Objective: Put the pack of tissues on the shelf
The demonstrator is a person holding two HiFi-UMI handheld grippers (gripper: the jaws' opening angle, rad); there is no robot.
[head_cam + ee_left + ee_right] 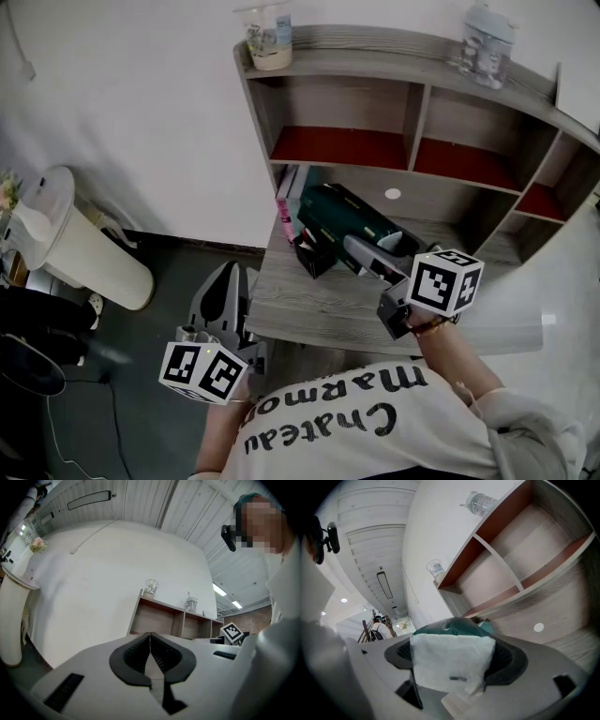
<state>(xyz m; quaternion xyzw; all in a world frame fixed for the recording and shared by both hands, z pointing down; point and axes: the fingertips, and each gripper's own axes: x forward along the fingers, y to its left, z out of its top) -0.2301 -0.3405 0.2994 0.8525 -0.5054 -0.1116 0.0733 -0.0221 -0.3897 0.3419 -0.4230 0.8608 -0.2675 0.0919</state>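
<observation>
Pinching the dark-green plastic pack of tissues (451, 629) by its white end in the right tool (454, 657), probably soft and light; left tool (150, 651) pressed together.

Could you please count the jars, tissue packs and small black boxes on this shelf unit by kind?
Clear jars, on the top: 2
Pack of tissues, held in the right tongs: 1
Black box, on the desk surface: 1
Total: 4
</observation>
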